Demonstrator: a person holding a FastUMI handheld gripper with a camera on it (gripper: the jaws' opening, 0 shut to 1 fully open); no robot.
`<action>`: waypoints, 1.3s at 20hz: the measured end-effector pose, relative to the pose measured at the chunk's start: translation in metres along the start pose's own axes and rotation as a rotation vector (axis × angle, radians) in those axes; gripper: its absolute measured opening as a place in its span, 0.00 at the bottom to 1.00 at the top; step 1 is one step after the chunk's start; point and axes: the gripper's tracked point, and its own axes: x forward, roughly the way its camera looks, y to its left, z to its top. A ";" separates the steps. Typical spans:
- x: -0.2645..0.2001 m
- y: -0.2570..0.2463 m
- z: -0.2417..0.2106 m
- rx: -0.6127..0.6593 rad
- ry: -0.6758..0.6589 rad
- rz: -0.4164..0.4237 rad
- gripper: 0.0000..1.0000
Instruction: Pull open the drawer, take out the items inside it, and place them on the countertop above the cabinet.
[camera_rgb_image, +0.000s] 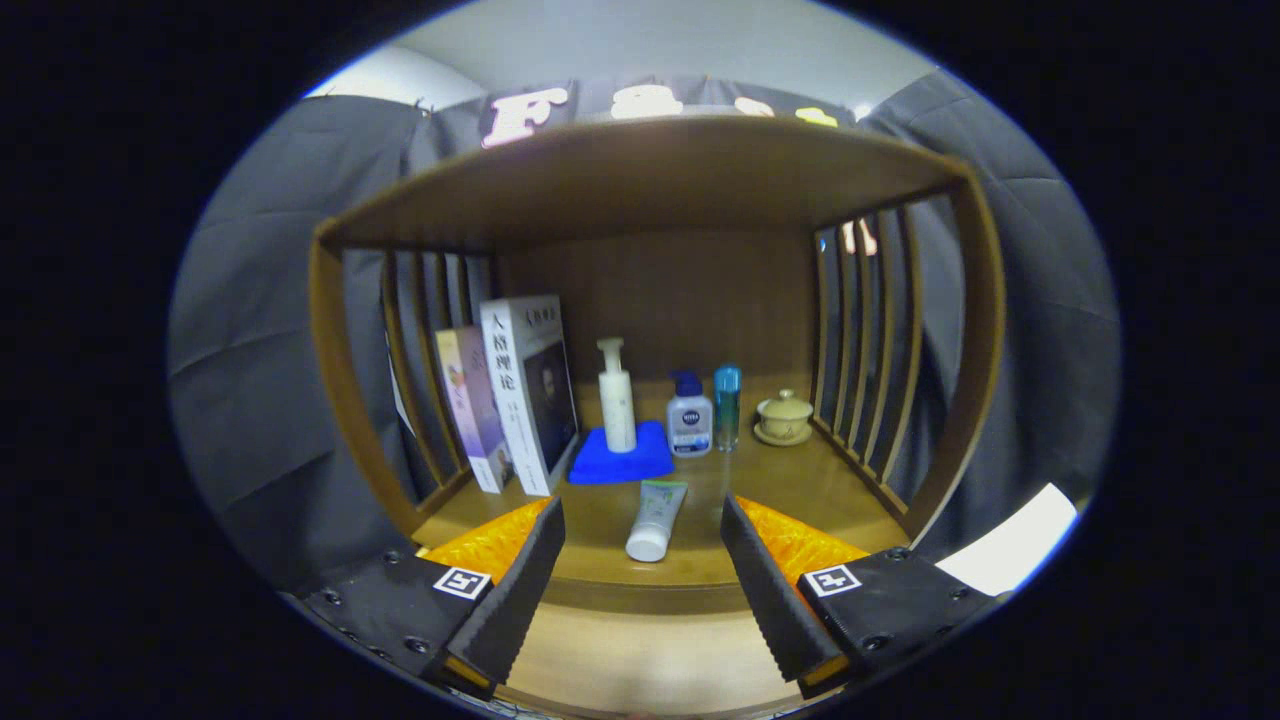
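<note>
My gripper (642, 520) is open, its two black fingers spread wide with nothing pressed between them. Between and just ahead of the fingertips a pale green tube (655, 518) with a white cap lies on the wooden countertop (810, 485), cap toward me. Beyond it a white pump bottle (616, 397) stands on a blue folded cloth (622, 455). To the right of that stand a white bottle with a blue pump (689, 416) and a slim blue bottle (727, 405). A lidded beige cup (783, 417) on a saucer sits at the far right.
Two books (520, 390) stand upright at the left of the shelf, against the slatted side. Wooden slats (860, 340) wall both sides, and a wooden top (640, 170) roofs the shelf. A white sheet (1010, 545) lies low at the right, outside the cabinet.
</note>
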 end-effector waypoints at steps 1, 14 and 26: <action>-0.017 0.002 -0.001 -0.007 -0.035 0.003 0.98; -0.143 0.020 -0.085 0.083 -0.197 -0.052 0.98; -0.161 0.011 -0.158 -0.039 -0.190 -0.073 0.98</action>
